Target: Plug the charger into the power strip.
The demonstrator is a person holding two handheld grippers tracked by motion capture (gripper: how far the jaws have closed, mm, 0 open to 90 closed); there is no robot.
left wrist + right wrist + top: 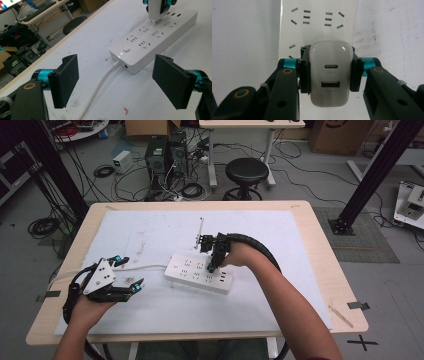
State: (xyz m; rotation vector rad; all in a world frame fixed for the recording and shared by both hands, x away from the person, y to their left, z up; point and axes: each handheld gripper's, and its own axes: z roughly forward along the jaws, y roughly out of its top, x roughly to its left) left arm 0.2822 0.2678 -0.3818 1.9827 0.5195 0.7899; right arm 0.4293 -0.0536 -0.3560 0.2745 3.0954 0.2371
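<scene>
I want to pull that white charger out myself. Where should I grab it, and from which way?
Grab the white charger by its two flat, long sides, coming straight down from above, just as the right gripper does now. Those sides are parallel, so the pads sit flush. Its top face has the ports and its corners are rounded, so gripping there would probably slip. It stands upright over the power strip.

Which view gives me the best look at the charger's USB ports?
The right gripper view: the white charger faces the camera, both ports plain, clamped in the right gripper. The left gripper view shows its lower body over the power strip. The high view hides it behind the gripper.
</scene>
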